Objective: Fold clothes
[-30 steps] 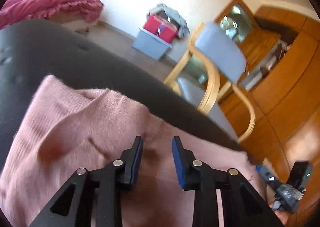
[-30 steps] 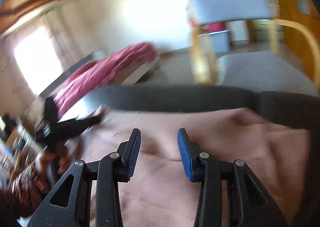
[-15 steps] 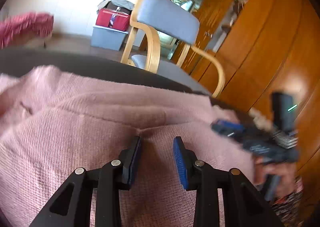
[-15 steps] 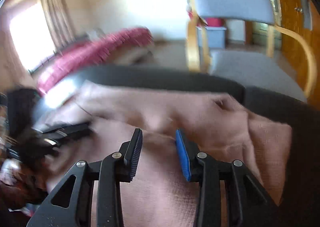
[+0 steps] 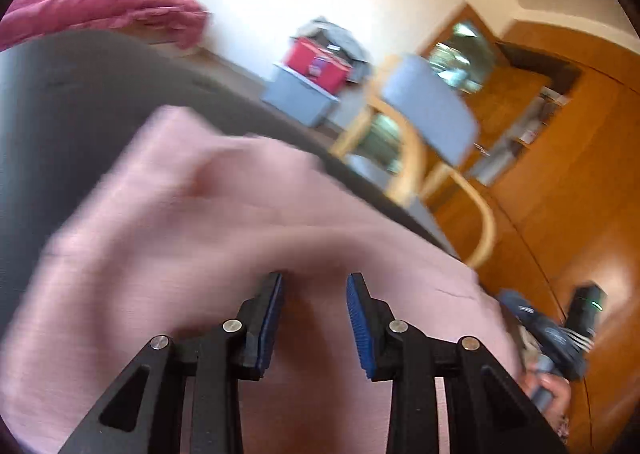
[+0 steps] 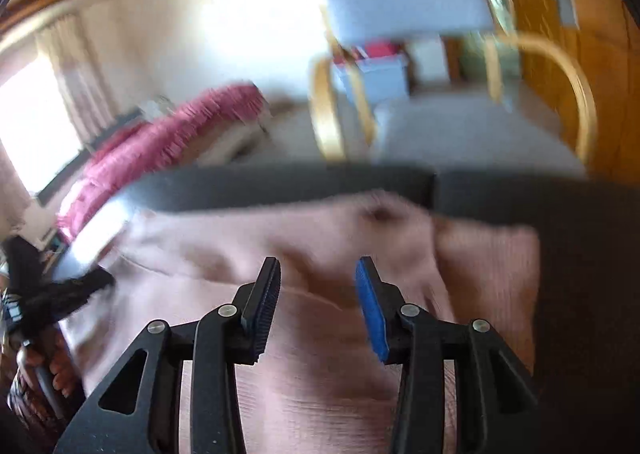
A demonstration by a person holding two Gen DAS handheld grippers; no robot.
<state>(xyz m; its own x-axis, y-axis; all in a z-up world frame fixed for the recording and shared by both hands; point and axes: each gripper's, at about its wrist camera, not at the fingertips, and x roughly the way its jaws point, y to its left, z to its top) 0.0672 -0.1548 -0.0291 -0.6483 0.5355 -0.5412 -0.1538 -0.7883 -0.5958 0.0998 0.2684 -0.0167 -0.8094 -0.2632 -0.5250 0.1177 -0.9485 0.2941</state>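
A pink knitted garment (image 5: 168,238) lies spread on a dark table (image 5: 76,94); it also shows in the right wrist view (image 6: 320,366). My left gripper (image 5: 315,286) is open and empty, just above the garment's middle. My right gripper (image 6: 318,274) is open and empty over the cloth, near a fold line. Both views are blurred by motion. The right gripper's body shows at the left view's lower right (image 5: 560,334). The left gripper's body shows at the right view's left edge (image 6: 52,294).
A wooden armchair with grey cushions (image 5: 424,122) stands just beyond the table's far edge (image 6: 404,10). A red and a grey box (image 5: 312,78) sit by the wall. A magenta bedspread (image 5: 100,10) lies at the far left. Wooden cabinets (image 5: 560,158) fill the right.
Both grippers stay open over the garment. The left view has swung back to the left, with the chair now further right. The right gripper has moved slightly, and the garment's right flap lies in view.
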